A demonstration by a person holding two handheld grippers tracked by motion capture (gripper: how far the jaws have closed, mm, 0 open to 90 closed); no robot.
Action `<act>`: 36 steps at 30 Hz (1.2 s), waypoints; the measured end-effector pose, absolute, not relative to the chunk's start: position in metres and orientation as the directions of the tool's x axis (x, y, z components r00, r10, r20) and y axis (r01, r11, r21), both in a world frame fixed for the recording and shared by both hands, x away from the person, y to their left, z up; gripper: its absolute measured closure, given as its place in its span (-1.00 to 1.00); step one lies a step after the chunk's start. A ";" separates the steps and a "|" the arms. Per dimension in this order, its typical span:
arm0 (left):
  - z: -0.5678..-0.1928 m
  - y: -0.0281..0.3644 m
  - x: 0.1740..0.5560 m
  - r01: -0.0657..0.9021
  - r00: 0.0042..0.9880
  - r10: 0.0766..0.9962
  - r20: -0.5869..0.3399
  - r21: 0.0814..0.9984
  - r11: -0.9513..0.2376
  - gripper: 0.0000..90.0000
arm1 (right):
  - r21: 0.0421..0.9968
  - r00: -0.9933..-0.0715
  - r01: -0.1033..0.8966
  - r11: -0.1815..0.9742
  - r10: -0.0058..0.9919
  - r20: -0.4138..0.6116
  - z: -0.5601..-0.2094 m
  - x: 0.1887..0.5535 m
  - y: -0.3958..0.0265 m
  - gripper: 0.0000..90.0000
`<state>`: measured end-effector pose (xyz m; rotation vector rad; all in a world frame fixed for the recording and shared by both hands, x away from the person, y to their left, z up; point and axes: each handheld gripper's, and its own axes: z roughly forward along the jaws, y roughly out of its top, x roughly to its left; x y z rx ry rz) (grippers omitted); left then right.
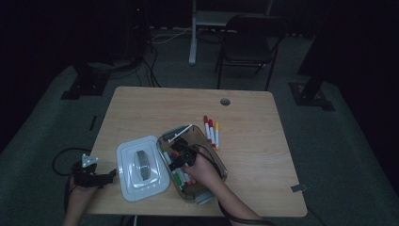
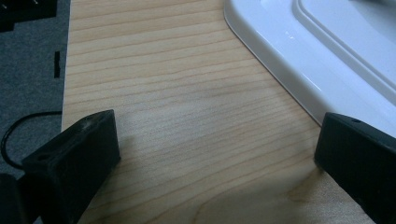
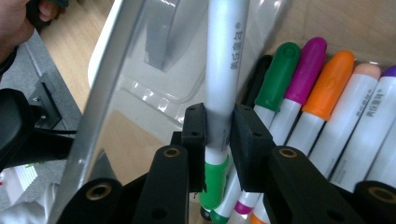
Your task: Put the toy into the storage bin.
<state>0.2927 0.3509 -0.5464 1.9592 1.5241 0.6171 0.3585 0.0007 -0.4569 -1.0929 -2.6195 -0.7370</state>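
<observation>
A clear plastic box (image 1: 214, 162) on the wooden table holds several markers lying side by side. My right gripper (image 1: 179, 157) reaches down into it. Its jaws (image 3: 217, 135) are shut on a white marker with a green cap (image 3: 222, 70), held just inside the box's clear wall (image 3: 116, 88). Beside that marker lie others with green (image 3: 279, 74), purple (image 3: 308, 65) and orange (image 3: 334, 81) caps. The box's white lid (image 1: 141, 167) rests on the table to its left. My left gripper (image 1: 96, 176) sits at the table's left edge, its jaws (image 2: 217, 135) open over bare wood with the lid's rim (image 2: 299, 60) just ahead.
Three loose markers (image 1: 211, 132) lie on the table just right of the box's far end. A white marker (image 1: 181, 133) rests across the box's far rim. A cable hole (image 1: 225, 101) is near the table's back edge. A folding chair (image 1: 249, 42) stands beyond the table.
</observation>
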 end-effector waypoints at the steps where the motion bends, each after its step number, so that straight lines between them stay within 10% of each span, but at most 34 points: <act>1: -0.546 0.351 0.293 0.704 0.241 0.971 0.010 0.687 -0.182 -0.99 | 0.367 -0.703 0.711 0.599 0.604 0.376 -0.458 0.359 0.000 0.69; 11: -0.546 0.351 0.293 0.704 0.241 0.971 0.009 0.687 -0.181 -0.99 | 0.346 -0.700 0.714 0.608 0.610 0.372 -0.462 0.362 -0.001 0.48; 27: -0.546 0.351 0.293 0.704 0.243 0.970 0.013 0.686 -0.185 -0.99 | 0.612 -0.718 0.638 0.467 0.647 0.254 -0.398 0.364 -0.074 -0.06; 36: -0.546 0.351 0.293 0.704 0.244 0.970 0.014 0.685 -0.187 -0.99 | 0.652 -0.627 0.661 0.371 0.751 0.208 -0.397 0.376 -0.125 -0.01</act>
